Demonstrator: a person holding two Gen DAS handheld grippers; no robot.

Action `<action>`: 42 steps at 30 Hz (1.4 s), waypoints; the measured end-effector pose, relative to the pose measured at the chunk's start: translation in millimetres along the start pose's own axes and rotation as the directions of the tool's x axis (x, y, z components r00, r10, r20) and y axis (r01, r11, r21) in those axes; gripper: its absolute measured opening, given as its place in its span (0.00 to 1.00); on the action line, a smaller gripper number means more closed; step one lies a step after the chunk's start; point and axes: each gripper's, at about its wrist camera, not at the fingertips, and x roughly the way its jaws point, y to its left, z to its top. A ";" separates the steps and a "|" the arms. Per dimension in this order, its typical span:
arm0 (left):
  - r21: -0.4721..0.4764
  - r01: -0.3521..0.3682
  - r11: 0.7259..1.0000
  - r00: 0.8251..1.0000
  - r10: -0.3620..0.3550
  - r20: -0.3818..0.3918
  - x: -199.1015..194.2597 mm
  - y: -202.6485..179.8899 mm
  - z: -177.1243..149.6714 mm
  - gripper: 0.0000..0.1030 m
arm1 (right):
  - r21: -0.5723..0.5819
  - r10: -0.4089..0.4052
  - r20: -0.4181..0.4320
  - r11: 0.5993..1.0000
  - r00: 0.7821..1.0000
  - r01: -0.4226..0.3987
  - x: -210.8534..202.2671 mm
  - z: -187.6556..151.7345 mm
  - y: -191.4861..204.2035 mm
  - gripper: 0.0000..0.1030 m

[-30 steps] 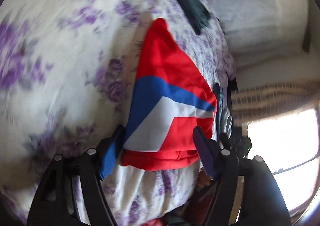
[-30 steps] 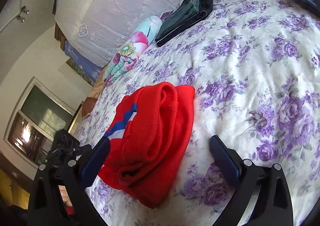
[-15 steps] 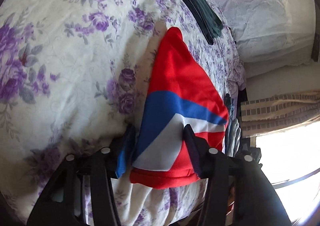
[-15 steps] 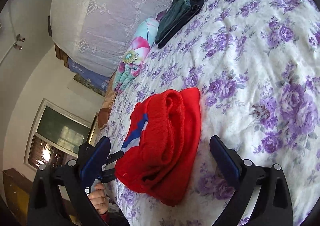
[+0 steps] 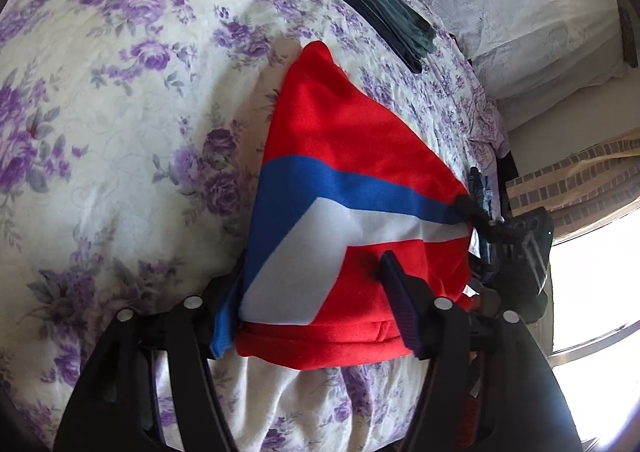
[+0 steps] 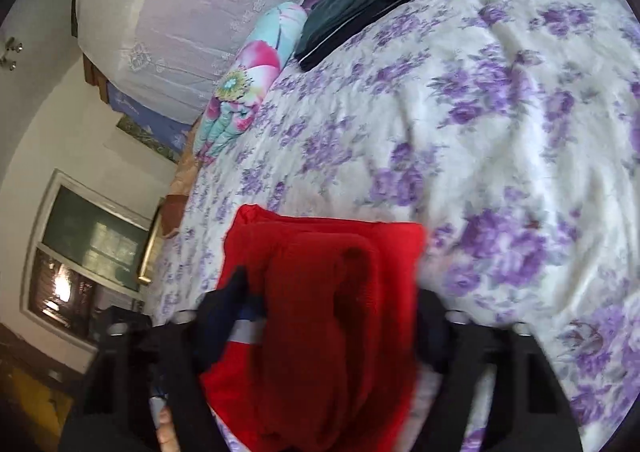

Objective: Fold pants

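Note:
The red pants with a blue and white stripe lie folded in a thick bundle on the floral bedspread. My left gripper clamps the bundle's near edge, one finger under it and one on top. My right gripper straddles the other end of the bundle, its fingers pressed against both sides. It also shows in the left wrist view at the pants' far right corner.
A folded dark green garment lies near the pillows. A floral bolster and a lace-covered pillow sit at the head of the bed. A window is beyond the bed's edge.
My right gripper moved in and closed onto the end of the bundle. My left gripper stays clamped on its edge, and the bundle sits a little nearer to it.

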 end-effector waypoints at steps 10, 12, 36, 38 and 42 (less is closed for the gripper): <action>0.247 -0.278 0.928 0.954 0.237 0.181 -3.2 -44.1 -12.3 0.37 | -0.330 -0.249 0.156 0.899 0.956 0.288 -2.9 -22.6 44.9 0.47; 0.292 -0.332 0.897 0.936 0.276 0.219 -0.4 -48.9 -17.4 0.38 | -0.368 -0.287 0.187 0.866 0.939 0.338 0.7 -28.0 48.4 0.47; 0.352 -0.427 0.833 0.883 0.298 0.363 0.5 -54.5 -35.6 0.34 | -0.375 -0.281 0.238 0.856 0.930 0.355 -0.4 -33.2 50.1 0.47; 0.352 -0.429 0.832 0.881 0.299 0.367 -0.9 -55.3 -35.3 0.32 | -0.393 -0.277 0.259 0.845 0.925 0.363 -2.9 -36.3 55.0 0.47; 0.352 -0.425 0.834 0.881 0.291 0.374 -6.2 -56.9 -35.0 0.28 | -0.423 -0.260 0.304 0.826 0.917 0.374 -10.3 -42.4 65.3 0.46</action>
